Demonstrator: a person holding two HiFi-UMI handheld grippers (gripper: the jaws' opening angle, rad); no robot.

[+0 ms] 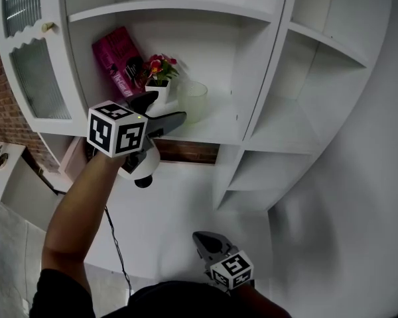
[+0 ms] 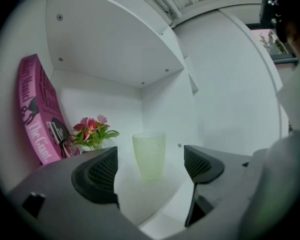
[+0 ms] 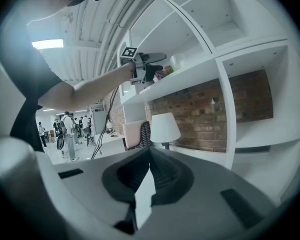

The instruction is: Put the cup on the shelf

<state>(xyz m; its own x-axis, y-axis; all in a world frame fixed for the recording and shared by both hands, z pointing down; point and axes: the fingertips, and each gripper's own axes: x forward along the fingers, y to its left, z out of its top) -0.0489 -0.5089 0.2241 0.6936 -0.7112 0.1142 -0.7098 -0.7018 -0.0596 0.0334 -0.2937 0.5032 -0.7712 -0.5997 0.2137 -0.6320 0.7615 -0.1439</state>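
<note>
A pale green, translucent cup (image 1: 193, 100) stands upright on the white shelf (image 1: 215, 130), near the compartment's right wall. Seen along the left gripper's jaws, the cup (image 2: 149, 155) is beyond the fingertips and touches neither pad. My left gripper (image 1: 164, 108) is open with nothing in it, just in front of the shelf edge and left of the cup. My right gripper (image 1: 209, 242) hangs low near my body, away from the shelf. Its jaws (image 3: 150, 169) are shut with nothing between them.
A pink book (image 1: 119, 61) leans at the back left of the same compartment. A small potted flower (image 1: 159, 77) stands beside it, close to the cup. A glass cabinet door (image 1: 33, 58) is at the left and more white shelves (image 1: 285, 124) are at the right. Below the shelf is a white lamp (image 3: 165, 128).
</note>
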